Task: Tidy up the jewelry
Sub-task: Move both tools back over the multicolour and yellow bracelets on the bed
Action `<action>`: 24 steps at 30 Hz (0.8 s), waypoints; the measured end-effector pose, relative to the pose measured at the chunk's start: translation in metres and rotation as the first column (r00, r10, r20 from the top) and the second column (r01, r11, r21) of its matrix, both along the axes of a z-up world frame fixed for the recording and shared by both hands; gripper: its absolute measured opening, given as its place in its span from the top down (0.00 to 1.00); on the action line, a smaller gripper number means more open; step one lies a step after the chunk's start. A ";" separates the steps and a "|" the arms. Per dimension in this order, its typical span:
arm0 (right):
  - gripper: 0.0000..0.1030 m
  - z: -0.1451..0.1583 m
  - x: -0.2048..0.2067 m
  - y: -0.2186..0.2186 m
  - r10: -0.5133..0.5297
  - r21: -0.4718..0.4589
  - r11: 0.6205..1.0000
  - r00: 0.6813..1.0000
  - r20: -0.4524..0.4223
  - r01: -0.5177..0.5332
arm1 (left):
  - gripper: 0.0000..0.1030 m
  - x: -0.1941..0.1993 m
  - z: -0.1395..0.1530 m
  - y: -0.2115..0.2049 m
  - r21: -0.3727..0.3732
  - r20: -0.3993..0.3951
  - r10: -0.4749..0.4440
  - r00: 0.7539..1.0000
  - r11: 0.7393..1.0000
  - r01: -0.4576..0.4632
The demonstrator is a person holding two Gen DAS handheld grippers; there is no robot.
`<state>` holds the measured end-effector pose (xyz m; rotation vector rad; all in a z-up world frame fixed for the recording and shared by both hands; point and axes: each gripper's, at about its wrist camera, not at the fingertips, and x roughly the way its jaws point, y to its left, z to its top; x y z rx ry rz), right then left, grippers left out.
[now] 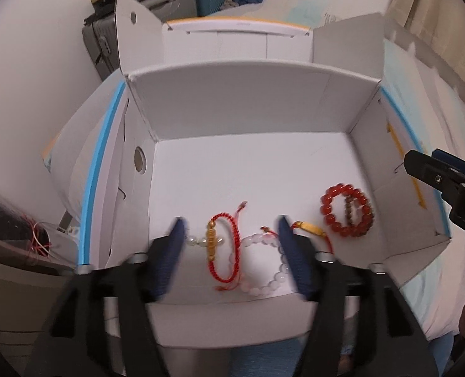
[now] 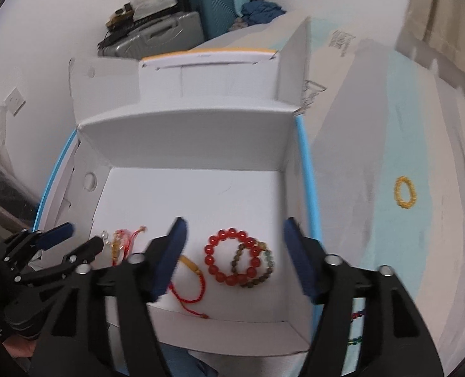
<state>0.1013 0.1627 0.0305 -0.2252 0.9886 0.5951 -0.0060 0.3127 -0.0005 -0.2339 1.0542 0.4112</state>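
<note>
Both grippers hover over the near end of an open white box [image 1: 248,169], jaws spread wide and holding nothing. Between the left gripper [image 1: 229,229] fingers lies a red cord bracelet [image 1: 223,248] with a gold charm, and a pale bead bracelet [image 1: 270,270] rests just beside it toward the right finger. Past that finger sits a second red cord with a gold bar [image 1: 310,229]. Between the right gripper [image 2: 235,229] fingers lies a red bead bracelet [image 2: 232,257] overlapping a brown-green bead bracelet [image 2: 257,267]. Well off to its right, outside the box, a yellow bead bracelet [image 2: 405,192] lies on the pale cloth [image 2: 420,235].
</note>
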 end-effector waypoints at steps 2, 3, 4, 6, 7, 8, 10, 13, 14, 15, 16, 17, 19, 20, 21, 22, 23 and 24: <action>0.27 0.006 0.003 -0.010 -0.021 0.004 1.000 1.000 0.010 0.021 | 0.14 -0.001 0.008 -0.009 0.008 0.022 -0.013 1.000 1.000 0.013; 0.24 0.009 0.004 -0.017 -0.034 0.010 0.999 0.999 0.016 0.034 | 0.13 -0.002 0.010 -0.013 0.012 0.028 -0.020 0.999 1.000 0.019; 0.21 0.013 0.005 -0.023 -0.043 0.013 0.999 0.999 0.022 0.043 | 0.09 -0.002 0.014 -0.018 0.014 0.031 -0.027 0.999 1.000 0.026; 0.17 0.018 0.007 -0.033 -0.062 0.012 0.998 0.998 0.034 0.062 | 0.07 -0.002 0.018 -0.028 0.019 0.040 -0.041 0.998 0.999 0.040; 0.15 0.021 0.007 -0.040 -0.070 0.015 0.998 0.997 0.037 0.069 | 0.07 -0.002 0.020 -0.033 0.022 0.044 -0.050 0.998 0.999 0.049; 0.13 0.023 0.008 -0.045 -0.076 0.017 0.997 0.996 0.040 0.075 | 0.06 -0.003 0.022 -0.041 0.023 0.049 -0.067 0.997 0.998 0.066; 0.09 0.029 0.010 -0.058 -0.099 0.022 0.995 0.994 0.049 0.098 | 0.06 -0.004 0.026 -0.054 0.025 0.056 -0.095 0.994 0.995 0.093; 0.08 0.038 0.011 -0.078 -0.127 0.024 0.992 0.990 0.060 0.125 | 0.06 -0.005 0.032 -0.081 0.033 0.073 -0.145 0.987 0.989 0.143; 0.08 0.041 0.012 -0.085 -0.136 0.024 0.991 0.989 0.062 0.135 | 0.06 -0.005 0.034 -0.088 0.033 0.076 -0.156 0.985 0.987 0.154; 0.08 0.043 0.013 -0.091 -0.143 0.023 0.990 0.988 0.065 0.142 | 0.06 -0.004 0.036 -0.100 0.033 0.082 -0.178 0.981 0.984 0.176; 0.08 0.046 0.014 -0.098 -0.154 0.022 0.988 0.986 0.070 0.152 | 0.06 -0.004 0.037 -0.109 0.033 0.085 -0.192 0.978 0.981 0.190; 0.08 0.048 0.014 -0.105 -0.160 0.021 0.987 0.984 0.074 0.158 | 0.06 -0.004 0.037 -0.116 0.033 0.087 -0.204 0.975 0.979 0.202; 0.08 0.054 0.016 -0.120 -0.182 0.020 0.983 0.980 0.084 0.181 | 0.06 -0.003 0.038 -0.138 0.036 0.095 -0.240 0.966 0.971 0.237; 0.08 0.056 0.017 -0.125 -0.189 0.020 0.982 0.978 0.084 0.188 | 0.06 -0.002 0.037 -0.145 0.035 0.094 -0.250 0.964 0.968 0.248; 0.07 0.058 0.019 -0.133 -0.200 0.019 0.980 0.976 0.084 0.199 | 0.06 -0.001 0.037 -0.156 0.032 0.097 -0.268 0.958 0.963 0.267; 0.08 0.059 0.021 -0.140 -0.212 0.017 0.977 0.974 0.083 0.212 | 0.06 0.001 0.036 -0.167 0.032 0.098 -0.286 0.953 0.958 0.284; 0.08 0.060 0.022 -0.144 -0.222 0.016 0.975 0.972 0.084 0.221 | 0.06 0.001 0.035 -0.174 0.033 0.098 -0.294 0.951 0.956 0.292; 0.08 0.061 0.024 -0.151 -0.233 0.017 0.972 0.969 0.083 0.233 | 0.06 0.004 0.033 -0.187 0.036 0.098 -0.311 0.945 0.950 0.309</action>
